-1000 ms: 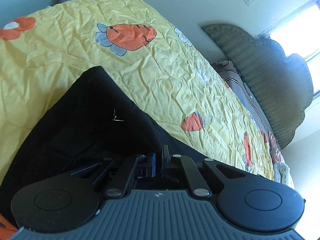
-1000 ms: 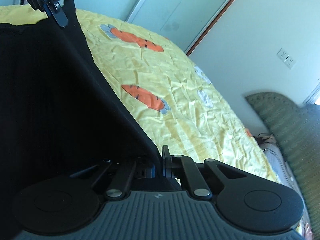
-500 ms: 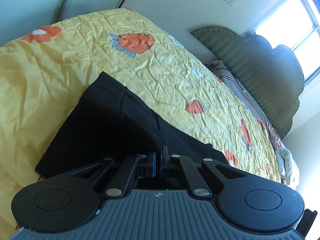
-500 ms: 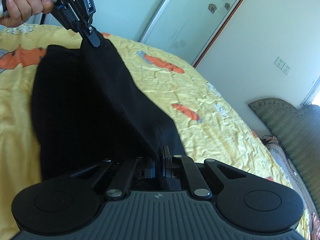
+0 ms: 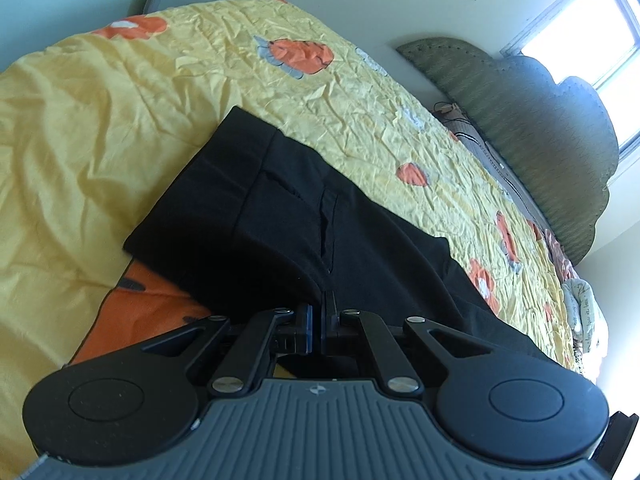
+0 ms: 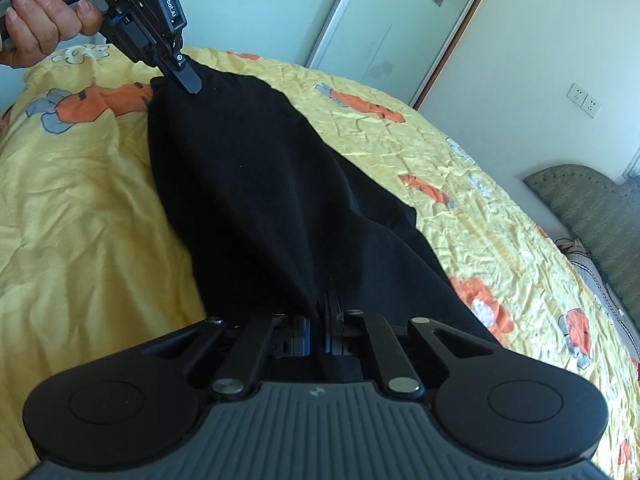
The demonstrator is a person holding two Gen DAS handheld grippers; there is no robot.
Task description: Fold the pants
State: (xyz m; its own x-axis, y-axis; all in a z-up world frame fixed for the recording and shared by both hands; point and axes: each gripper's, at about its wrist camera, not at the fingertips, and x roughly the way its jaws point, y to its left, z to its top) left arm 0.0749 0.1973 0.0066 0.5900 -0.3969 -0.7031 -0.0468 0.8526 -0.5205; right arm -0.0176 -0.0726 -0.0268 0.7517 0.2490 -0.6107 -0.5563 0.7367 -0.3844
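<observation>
Black pants (image 5: 288, 216) lie on a yellow bedspread with orange carrot prints (image 5: 100, 120). My left gripper (image 5: 323, 300) is shut on a pinched edge of the pants; a pocket slit shows just ahead of it. My right gripper (image 6: 325, 300) is shut on another edge of the same pants (image 6: 260, 184). In the right wrist view the left gripper (image 6: 188, 80), held by a hand, pinches the far end of the fabric, which stretches between the two grippers just above the bed.
The bed's padded green headboard (image 5: 520, 120) stands at the right under a bright window. A striped pillow (image 5: 480, 148) lies before it. A sliding glass wardrobe door (image 6: 392, 28) and a wall with sockets (image 6: 584, 98) are behind the bed.
Both grippers have lowered the held pants toward the bed and pulled them out longer. More of the fabric now rests on the bedspread, and the pocket side has come into view.
</observation>
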